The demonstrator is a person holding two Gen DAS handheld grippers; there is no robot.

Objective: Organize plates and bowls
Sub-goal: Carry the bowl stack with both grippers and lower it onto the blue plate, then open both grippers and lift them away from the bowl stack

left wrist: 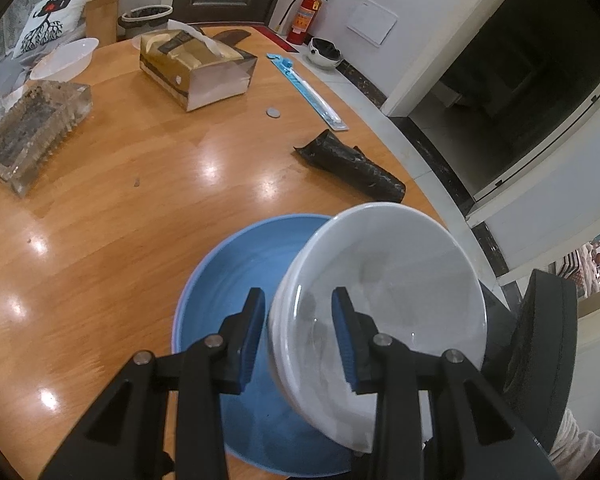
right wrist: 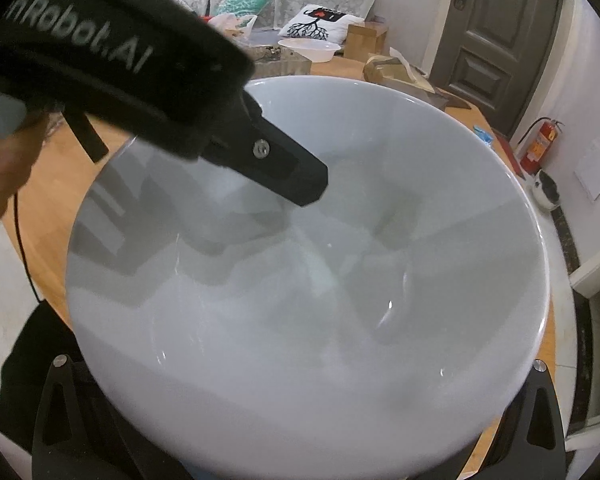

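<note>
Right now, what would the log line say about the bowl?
left gripper: shut on white bowl rim | white bowl: tilted above blue plate | right gripper: fingertips hidden by bowl | table: wood

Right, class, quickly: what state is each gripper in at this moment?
Left gripper: jaws closed on the wall of the white bowl, holding it tilted.
Right gripper: cannot be told; the white bowl hides its jaws.

A glossy white bowl (left wrist: 384, 280) hangs tilted, lifted over an empty blue plate (left wrist: 236, 280) on the wooden table.
</note>
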